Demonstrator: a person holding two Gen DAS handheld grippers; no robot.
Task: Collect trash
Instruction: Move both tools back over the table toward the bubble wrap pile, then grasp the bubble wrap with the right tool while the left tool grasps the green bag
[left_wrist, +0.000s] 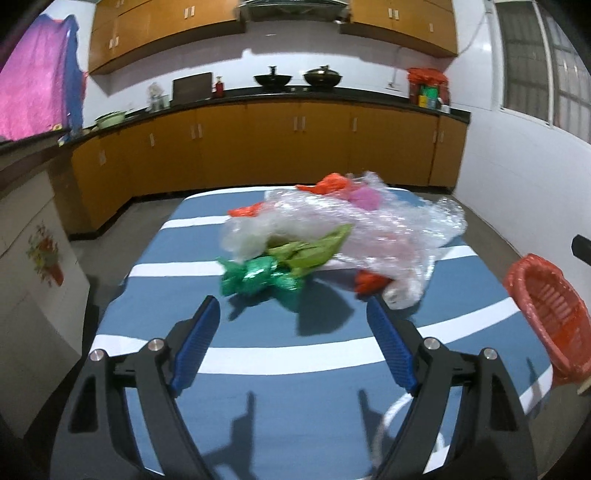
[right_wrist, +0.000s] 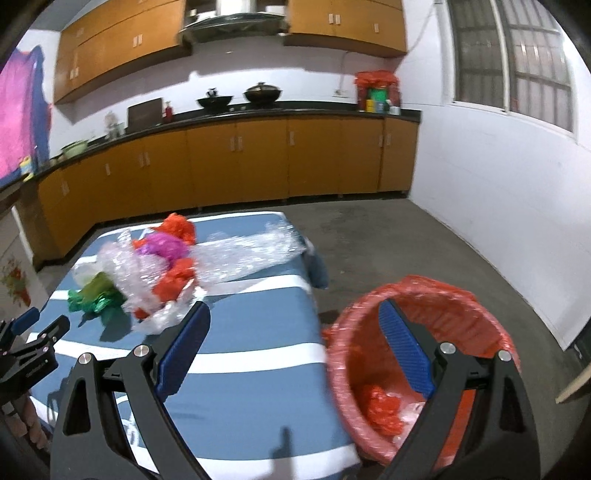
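A pile of trash lies on the blue-and-white striped table (left_wrist: 258, 391): a shiny green wrapper (left_wrist: 255, 280), a light green wrapper (left_wrist: 314, 249), clear bubble wrap (left_wrist: 369, 225), orange plastic scraps (left_wrist: 328, 182) and a pink piece (left_wrist: 364, 197). My left gripper (left_wrist: 291, 306) is open and empty, just short of the green wrapper. My right gripper (right_wrist: 295, 306) is open and empty, above the table's right edge and the red-lined trash basket (right_wrist: 369, 406), which holds orange scraps (right_wrist: 380, 410). The pile shows in the right wrist view too, with the bubble wrap (right_wrist: 243, 254) and green wrapper (right_wrist: 94, 302).
The basket also shows at the right edge of the left wrist view (left_wrist: 546, 314). My left gripper appears at the far left of the right wrist view (right_wrist: 33, 332). Orange kitchen cabinets (left_wrist: 258, 144) run along the back wall. A white wall (right_wrist: 498, 206) stands to the right.
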